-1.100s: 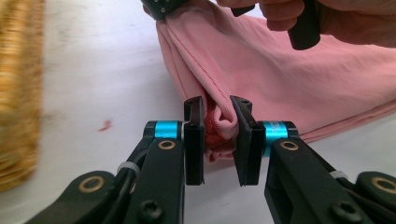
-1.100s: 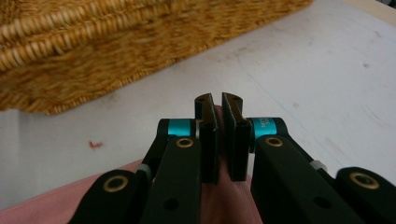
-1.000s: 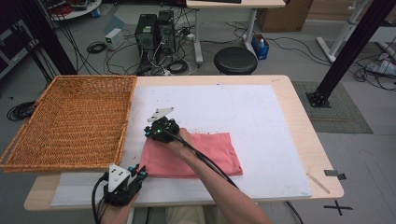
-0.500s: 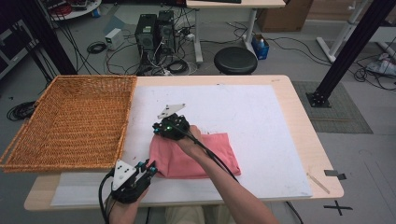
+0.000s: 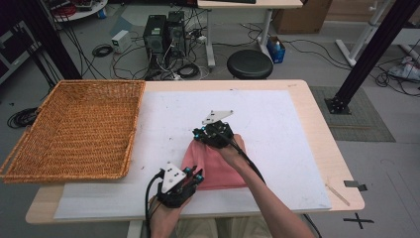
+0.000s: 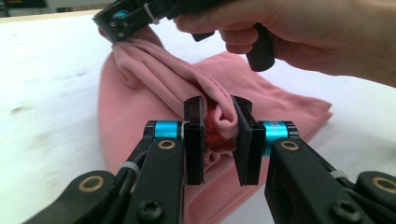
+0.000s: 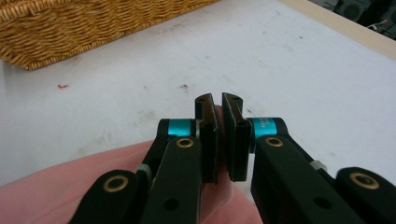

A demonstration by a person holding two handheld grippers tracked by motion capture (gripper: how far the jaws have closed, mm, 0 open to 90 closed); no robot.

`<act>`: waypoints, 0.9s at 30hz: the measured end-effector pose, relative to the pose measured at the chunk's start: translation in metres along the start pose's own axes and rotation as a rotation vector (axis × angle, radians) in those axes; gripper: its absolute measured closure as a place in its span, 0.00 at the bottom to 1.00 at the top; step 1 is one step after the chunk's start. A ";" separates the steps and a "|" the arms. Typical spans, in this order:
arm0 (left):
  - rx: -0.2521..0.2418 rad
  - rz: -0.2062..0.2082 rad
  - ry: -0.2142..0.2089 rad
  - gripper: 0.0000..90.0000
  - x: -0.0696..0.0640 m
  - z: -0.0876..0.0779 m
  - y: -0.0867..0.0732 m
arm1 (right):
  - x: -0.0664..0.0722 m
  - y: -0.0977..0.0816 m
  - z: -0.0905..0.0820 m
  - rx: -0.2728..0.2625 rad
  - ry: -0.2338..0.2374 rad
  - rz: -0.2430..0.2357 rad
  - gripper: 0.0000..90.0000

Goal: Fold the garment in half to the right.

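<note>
A soft pink cloth (image 5: 214, 166), partly folded over itself, lies on the white sheet that covers the wooden surface (image 5: 317, 129), nearer the front edge than the back and roughly midway between the left and right edges; the left gripper (image 5: 194, 174) sits at the cloth's front left part, close to the front edge of the surface, and its jaws pinch a bunched fold of the pink fabric, as the left gripper view shows with the cloth (image 6: 154, 84) squeezed between the two black pads; the right gripper (image 5: 200, 133) stands at the cloth's far left corner, its jaws pressed almost together on a thin edge of the same cloth (image 7: 60, 200), which rises between them in the right gripper view; a large rectangular woven wicker basket (image 5: 74, 129) rests on the left part of the surface, overhanging its left edge and well apart from the cloth.
</note>
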State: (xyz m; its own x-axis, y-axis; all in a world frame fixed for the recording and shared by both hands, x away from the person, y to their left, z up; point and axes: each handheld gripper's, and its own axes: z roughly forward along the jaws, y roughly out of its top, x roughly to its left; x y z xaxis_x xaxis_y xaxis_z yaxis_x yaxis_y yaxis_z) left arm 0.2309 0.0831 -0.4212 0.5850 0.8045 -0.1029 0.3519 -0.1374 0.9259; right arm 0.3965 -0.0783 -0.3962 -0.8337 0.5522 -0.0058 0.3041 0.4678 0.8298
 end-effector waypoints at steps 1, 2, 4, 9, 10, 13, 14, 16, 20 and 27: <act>-0.003 -0.003 -0.007 0.84 -0.003 0.003 0.001 | -0.002 -0.001 -0.003 0.003 -0.002 0.002 0.96; 0.002 0.002 -0.016 0.84 -0.007 0.009 0.002 | -0.005 -0.002 -0.007 0.000 -0.006 0.006 0.96; 0.004 0.006 -0.026 0.84 -0.013 0.016 0.004 | -0.009 -0.004 -0.013 -0.009 -0.011 0.003 0.96; 0.035 0.026 -0.044 0.84 -0.030 0.035 0.005 | -0.018 -0.015 -0.022 0.012 -0.037 -0.007 0.96; 0.036 0.024 -0.049 0.84 -0.033 0.039 0.004 | -0.023 -0.022 -0.025 0.018 -0.048 -0.004 0.96; 0.044 0.026 -0.065 0.84 -0.040 0.049 0.004 | -0.028 -0.029 -0.029 0.019 -0.057 0.017 0.96; 0.051 0.027 -0.073 0.84 -0.045 0.057 0.004 | -0.033 -0.035 -0.034 0.020 -0.063 0.034 0.96; 0.054 0.029 -0.076 0.84 -0.047 0.060 0.004 | -0.036 -0.038 -0.036 0.020 -0.068 0.039 0.96; 0.089 0.040 -0.088 0.84 -0.059 0.077 0.003 | -0.046 -0.050 -0.044 0.023 -0.085 0.063 0.96; 0.140 0.041 -0.093 0.84 -0.067 0.092 -0.001 | -0.055 -0.066 -0.046 0.047 -0.109 0.092 0.93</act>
State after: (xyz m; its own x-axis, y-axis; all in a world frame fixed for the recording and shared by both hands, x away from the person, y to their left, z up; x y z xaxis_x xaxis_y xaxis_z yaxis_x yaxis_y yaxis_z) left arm 0.2587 -0.0236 -0.4489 0.6641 0.7402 -0.1050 0.4208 -0.2540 0.8709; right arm 0.4011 -0.1715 -0.4244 -0.7470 0.6648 0.0064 0.4005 0.4423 0.8025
